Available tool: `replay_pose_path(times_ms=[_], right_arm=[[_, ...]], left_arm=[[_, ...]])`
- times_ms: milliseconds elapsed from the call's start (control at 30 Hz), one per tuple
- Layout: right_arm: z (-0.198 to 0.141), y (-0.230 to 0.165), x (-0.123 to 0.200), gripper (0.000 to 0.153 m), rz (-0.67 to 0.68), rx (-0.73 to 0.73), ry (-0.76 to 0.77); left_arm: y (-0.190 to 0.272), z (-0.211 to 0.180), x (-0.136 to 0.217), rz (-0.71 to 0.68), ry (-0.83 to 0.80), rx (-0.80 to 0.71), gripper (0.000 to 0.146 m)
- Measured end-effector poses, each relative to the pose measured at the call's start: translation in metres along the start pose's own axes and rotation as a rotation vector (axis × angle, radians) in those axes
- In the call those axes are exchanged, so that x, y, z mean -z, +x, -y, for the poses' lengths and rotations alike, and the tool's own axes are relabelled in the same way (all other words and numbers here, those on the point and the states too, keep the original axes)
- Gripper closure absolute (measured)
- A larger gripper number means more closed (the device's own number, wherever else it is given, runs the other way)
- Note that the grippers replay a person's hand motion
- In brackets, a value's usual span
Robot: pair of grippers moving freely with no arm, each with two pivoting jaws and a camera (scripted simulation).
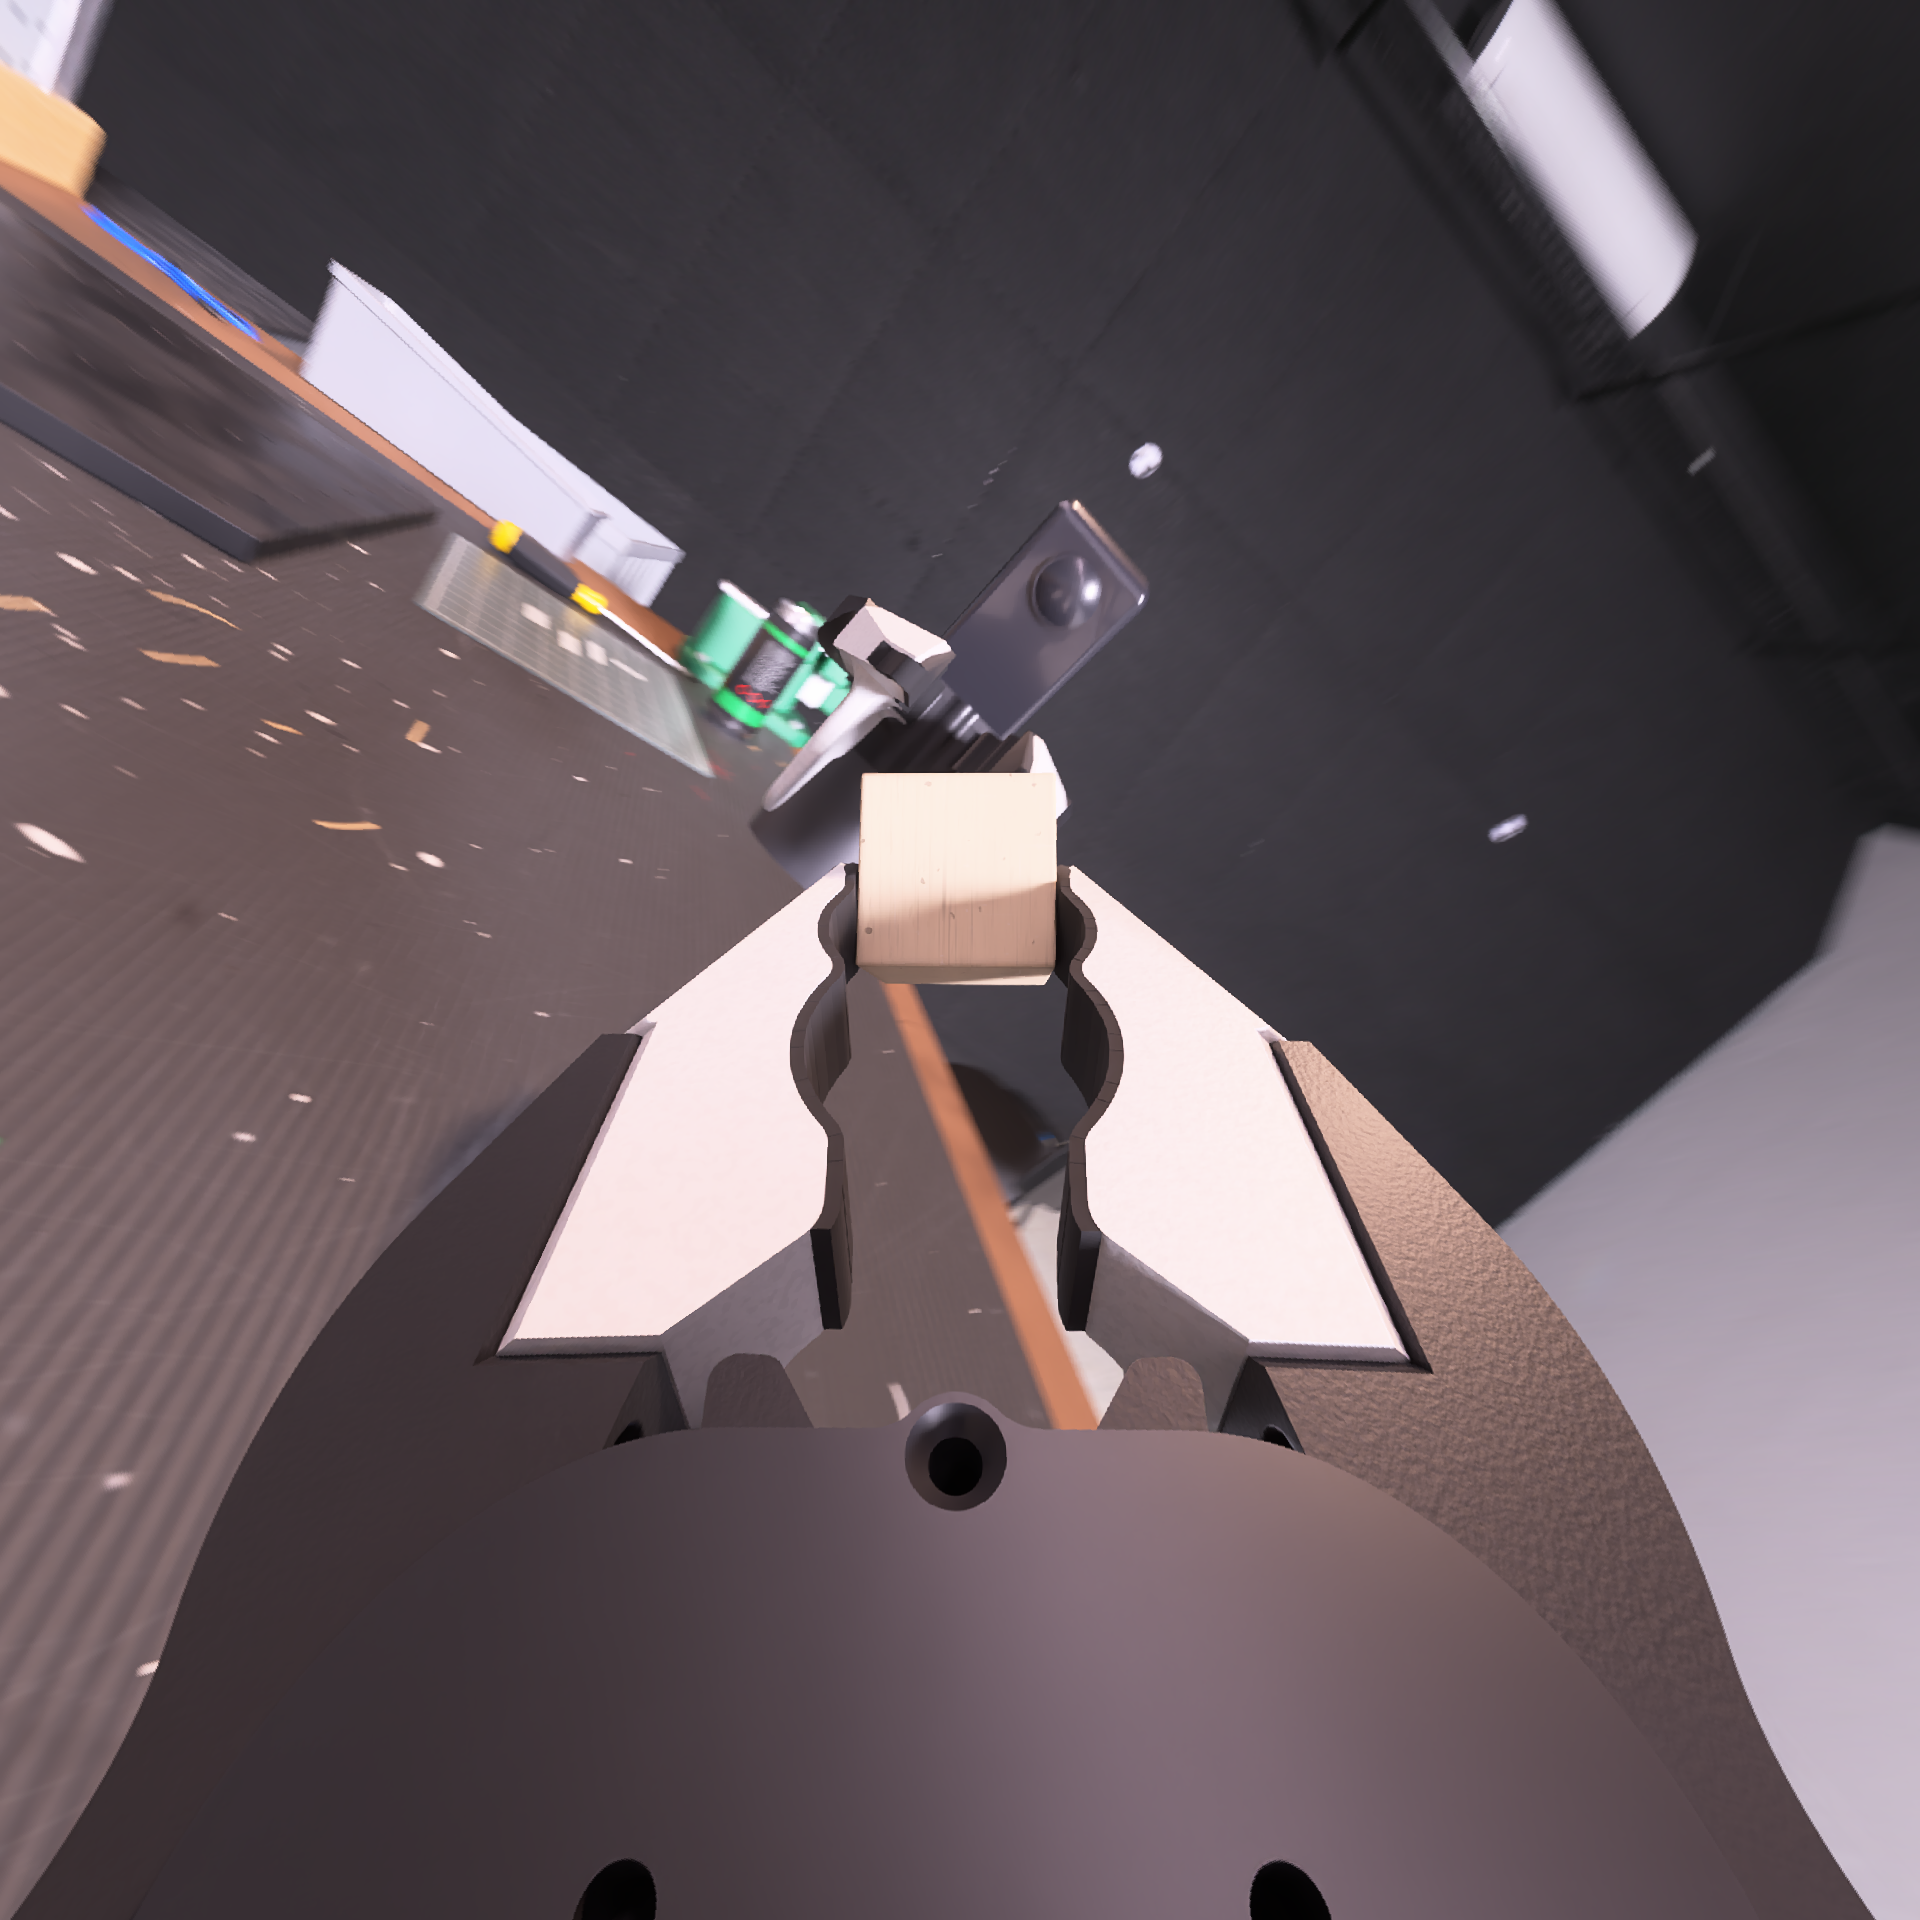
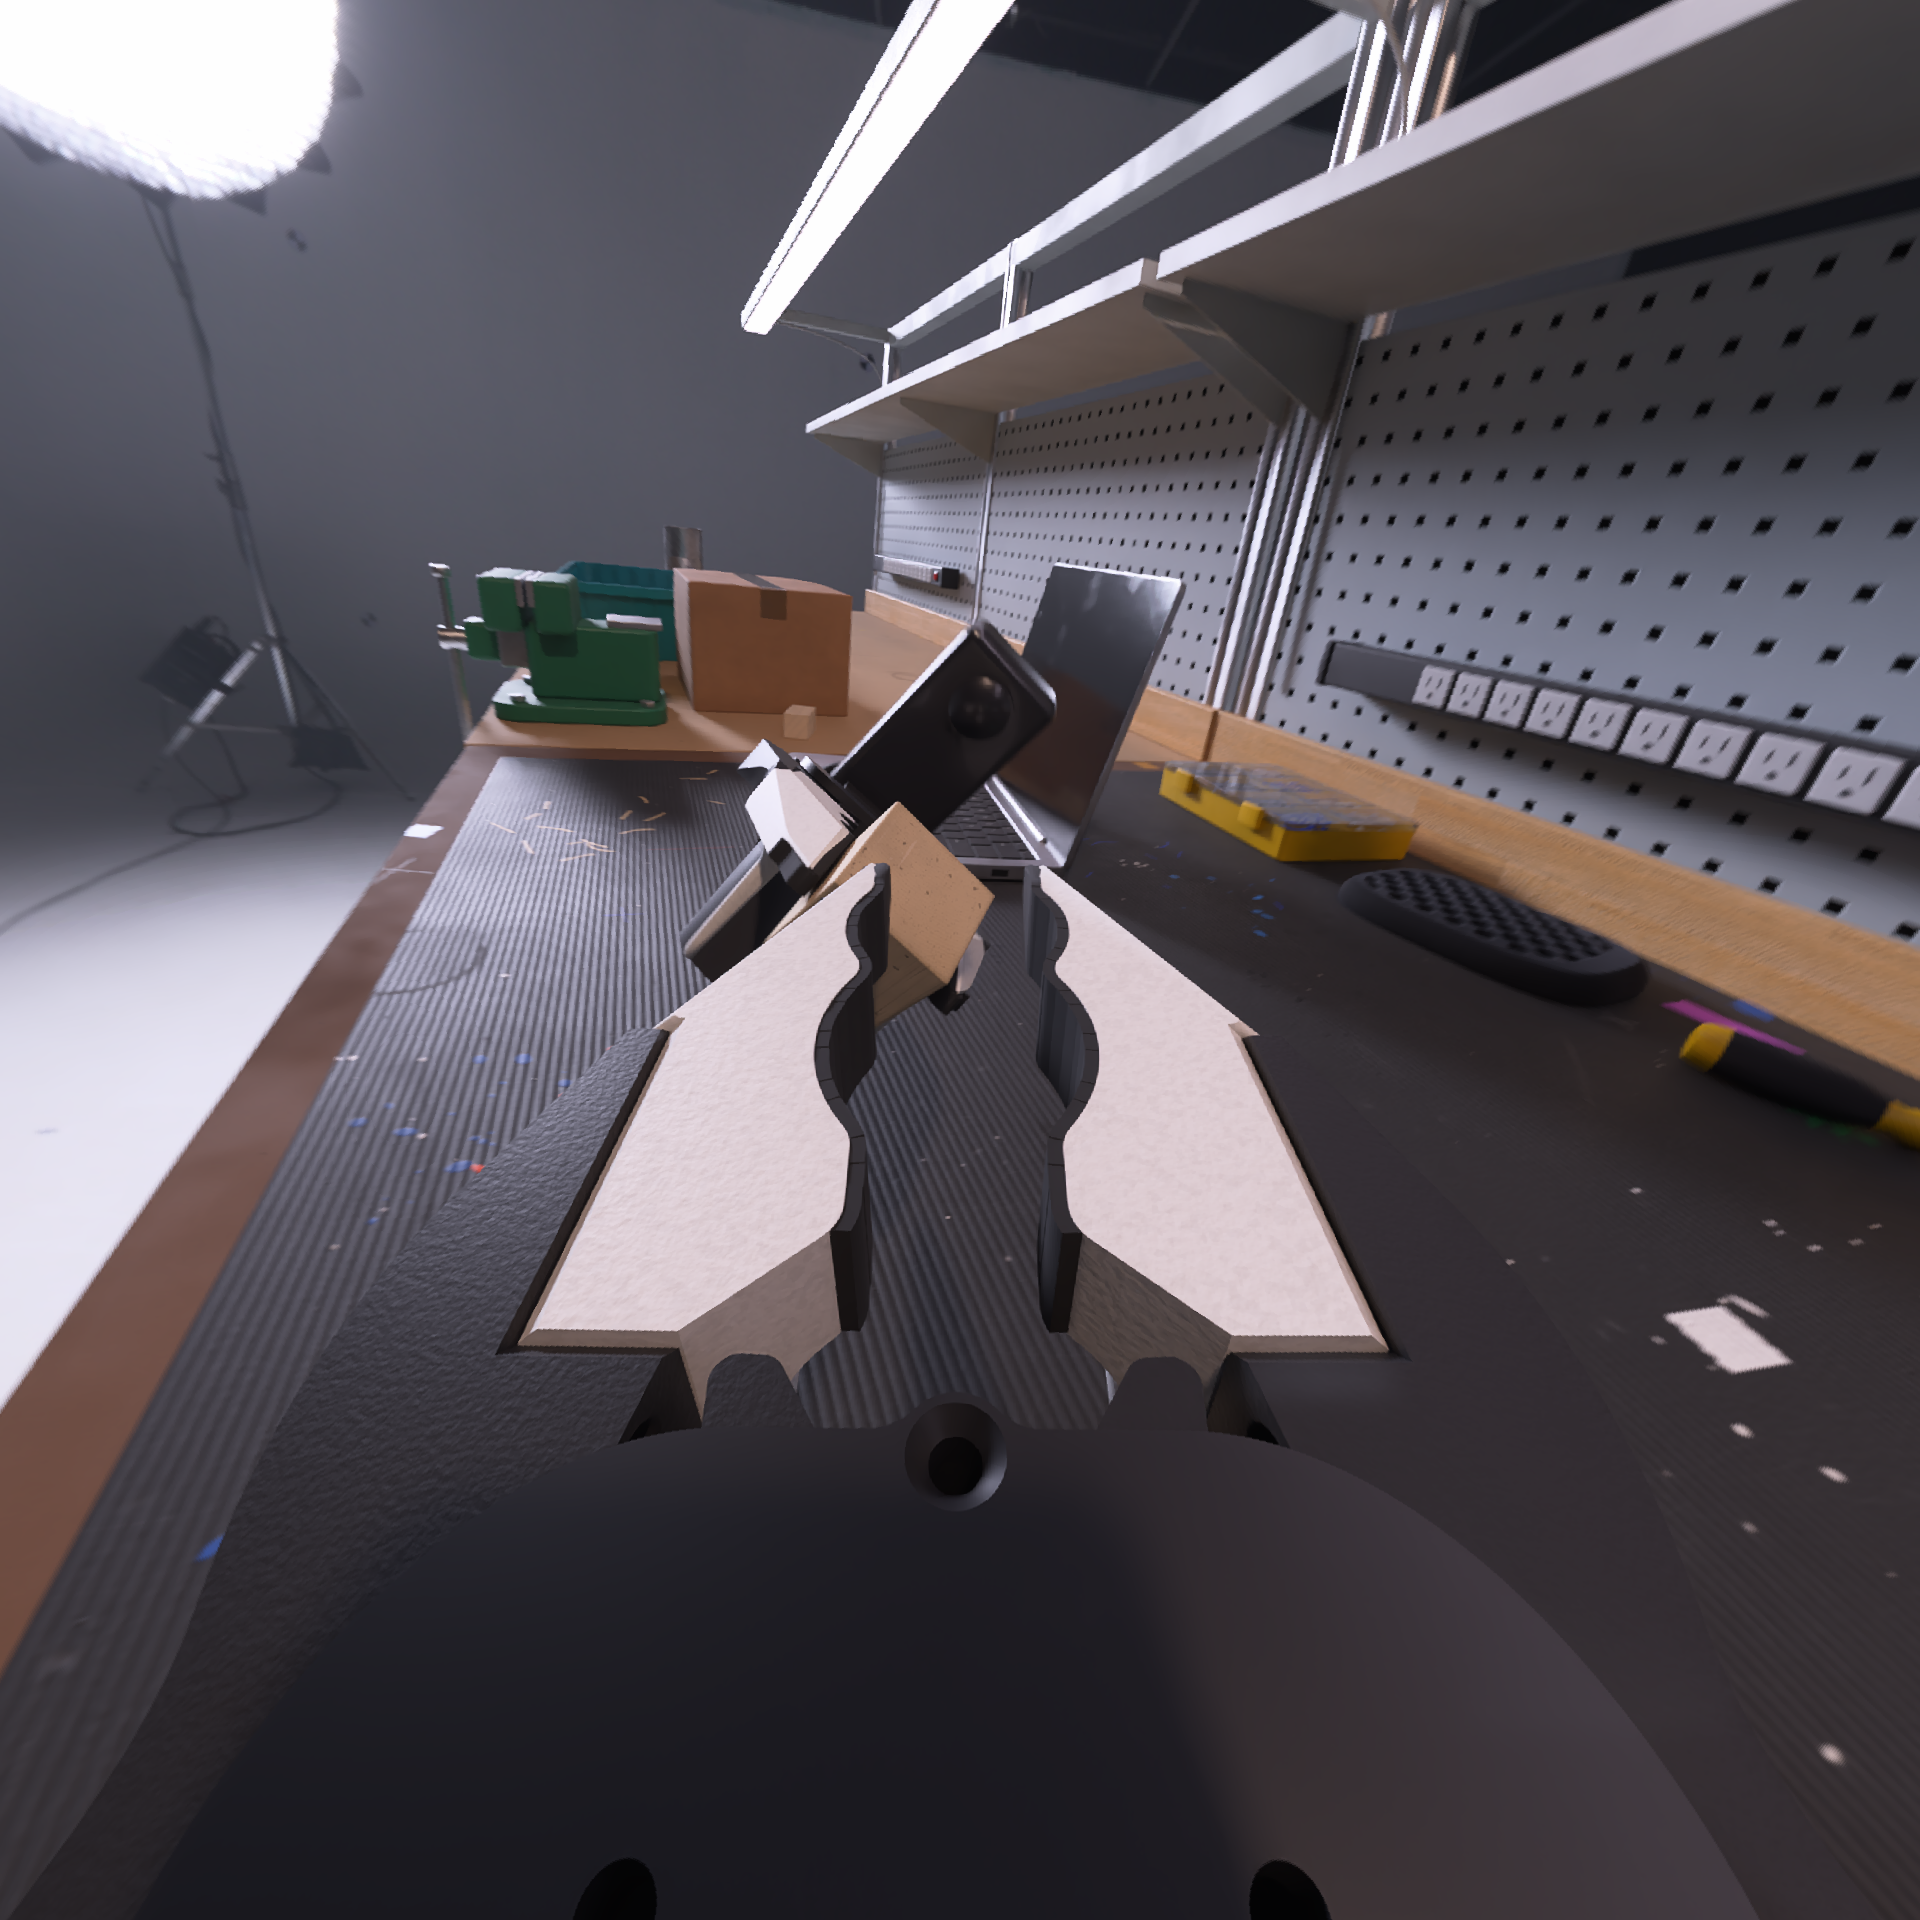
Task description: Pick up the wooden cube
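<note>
My left gripper (image 1: pixel 958 920) is shut on the pale wooden cube (image 1: pixel 951 883), pinched between its fingertips and held above the dark bench mat (image 1: pixel 260 935). In the right wrist view the same cube (image 2: pixel 925 914) sits tilted just past my right gripper (image 2: pixel 961 894), whose jaws stand apart and empty. The cube overlaps my right gripper's left fingertip (image 2: pixel 868 914); I cannot tell if they touch. The left gripper (image 2: pixel 800 821) with its black camera block (image 2: pixel 945 717) shows behind the cube. The right gripper (image 1: pixel 883 644) shows beyond the cube in the left wrist view.
A green vise (image 2: pixel 561 655), a cardboard box (image 2: pixel 764 644) and a second small wooden cube (image 2: pixel 798 719) stand at the far end. A laptop (image 2: pixel 1091 675), yellow case (image 2: pixel 1283 816), black pad (image 2: pixel 1491 935) and screwdriver (image 2: pixel 1787 1081) lie right. The bench edge (image 2: pixel 208 1195) runs left.
</note>
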State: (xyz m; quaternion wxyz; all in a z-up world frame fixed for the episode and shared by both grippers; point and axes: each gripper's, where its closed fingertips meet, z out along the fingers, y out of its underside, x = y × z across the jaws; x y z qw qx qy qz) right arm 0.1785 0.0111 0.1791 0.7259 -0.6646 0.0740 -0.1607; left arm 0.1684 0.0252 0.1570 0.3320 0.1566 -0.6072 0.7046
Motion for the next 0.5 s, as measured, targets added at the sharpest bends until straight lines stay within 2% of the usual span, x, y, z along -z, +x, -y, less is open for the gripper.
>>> replay_pose_path(times_ms=[133, 267, 500], right_arm=[[-0.002, -0.003, 0.0, 0.124, 0.031, -0.057, -0.009], [-0.004, -0.011, -0.003, 0.124, 0.063, -0.062, -0.017], [-0.008, -0.006, -0.005, 0.127, 0.012, -0.08, -0.052]], left_arm=[[-0.001, -0.004, -0.002, 0.125, -0.05, -0.254, 0.109], [0.0, -0.004, -0.003, 0.191, -0.06, -0.418, 0.109], [-0.01, -0.002, 0.0, 0.386, -0.099, -0.725, 0.109]])
